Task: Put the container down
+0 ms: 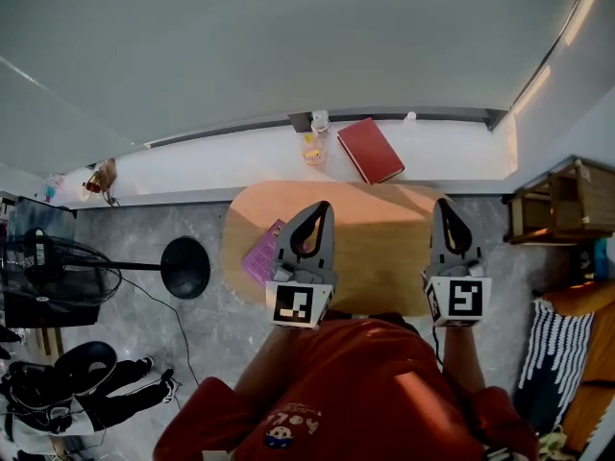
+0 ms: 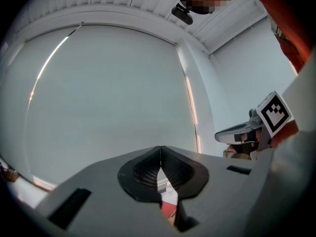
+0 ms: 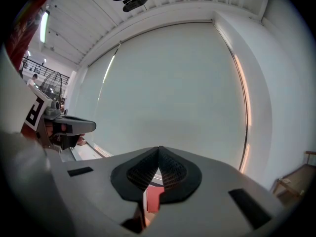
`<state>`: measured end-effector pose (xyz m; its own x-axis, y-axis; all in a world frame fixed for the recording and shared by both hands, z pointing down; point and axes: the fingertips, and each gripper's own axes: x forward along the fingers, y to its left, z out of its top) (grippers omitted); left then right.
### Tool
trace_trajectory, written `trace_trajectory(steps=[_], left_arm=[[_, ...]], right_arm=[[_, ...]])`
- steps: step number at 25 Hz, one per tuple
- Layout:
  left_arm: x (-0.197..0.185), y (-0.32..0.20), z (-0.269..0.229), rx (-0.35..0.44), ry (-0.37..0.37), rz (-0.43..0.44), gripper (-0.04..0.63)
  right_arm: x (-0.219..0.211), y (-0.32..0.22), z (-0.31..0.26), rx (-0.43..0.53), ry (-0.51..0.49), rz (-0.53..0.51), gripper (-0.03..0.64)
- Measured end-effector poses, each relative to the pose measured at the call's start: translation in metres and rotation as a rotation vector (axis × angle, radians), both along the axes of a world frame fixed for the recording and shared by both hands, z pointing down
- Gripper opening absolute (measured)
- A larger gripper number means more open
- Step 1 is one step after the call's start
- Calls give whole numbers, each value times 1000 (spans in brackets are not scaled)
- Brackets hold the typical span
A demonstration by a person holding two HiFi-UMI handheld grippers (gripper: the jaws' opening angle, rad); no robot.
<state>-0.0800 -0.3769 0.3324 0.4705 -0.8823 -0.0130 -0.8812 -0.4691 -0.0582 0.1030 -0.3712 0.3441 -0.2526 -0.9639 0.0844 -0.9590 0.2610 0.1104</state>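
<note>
Two grippers level over the wooden surface (image 1: pixel 384 253); I read left gripper (image 1: pixel 324 206) and right gripper (image 1: pixel 444 203) with jaws pressed together, empty. Pink sheet (image 1: pixel 259 255) under the left. Beyond, small container (image 1: pixel 312 149) on the window ledge (image 1: pixel 221 161) beside red book (image 1: pixel 370 150)

No readable text or labels

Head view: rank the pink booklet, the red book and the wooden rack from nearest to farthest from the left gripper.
1. Pink booklet: on the table, right beside the left gripper, on its left.
2. Red book: on the window sill ahead, slightly right.
3. Wooden rack: far right, off the table.
</note>
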Motion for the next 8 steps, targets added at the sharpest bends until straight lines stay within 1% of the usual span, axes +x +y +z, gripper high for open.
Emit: trace_trajectory(steps=[4, 8], left_arm=[[9, 24, -7, 20, -12, -5, 9], [8, 6, -10, 34, -15, 5, 9]], right_arm=[[10, 22, -8, 20, 1, -9, -3], [10, 6, -9, 13, 0, 2, -3]])
